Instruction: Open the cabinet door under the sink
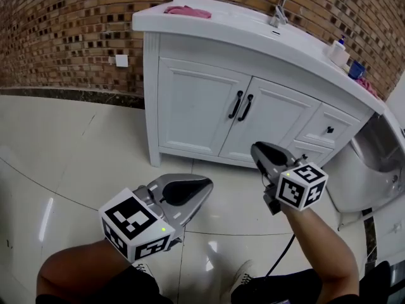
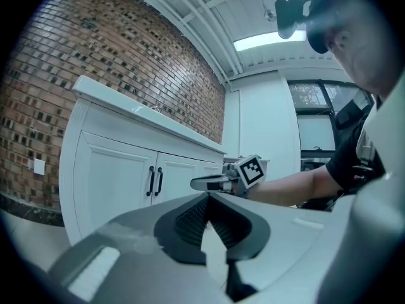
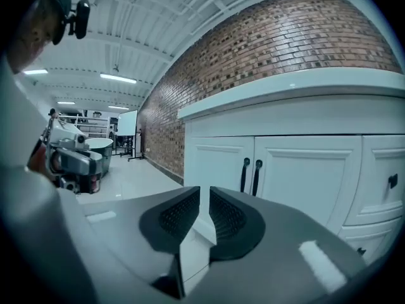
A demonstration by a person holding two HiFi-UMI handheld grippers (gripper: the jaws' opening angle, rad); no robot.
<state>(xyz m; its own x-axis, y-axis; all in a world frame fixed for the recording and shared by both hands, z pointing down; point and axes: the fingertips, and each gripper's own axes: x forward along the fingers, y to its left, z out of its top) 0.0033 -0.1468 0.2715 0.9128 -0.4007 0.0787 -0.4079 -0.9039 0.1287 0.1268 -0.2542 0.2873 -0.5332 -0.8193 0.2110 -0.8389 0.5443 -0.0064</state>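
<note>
**Glossy tile, brick wall, doors shut**

Head view: a pale glossy floor (image 1: pixel 76 144) meets a brick wall (image 1: pixel 57 30). The white cabinet (image 1: pixel 190 106) stands closed, well ahead of the left gripper (image 1: pixel 204 185) and right gripper (image 1: pixel 258 149).
Left gripper view: jaws together, empty.
Right gripper view: jaws a slit apart, empty, facing the paired handles (image 3: pixel 250 175); that gap may butt a handle or snag both

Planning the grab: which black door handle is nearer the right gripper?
The black bar handle on the right-hand white cabinet door; the right gripper hangs before that door.
</note>
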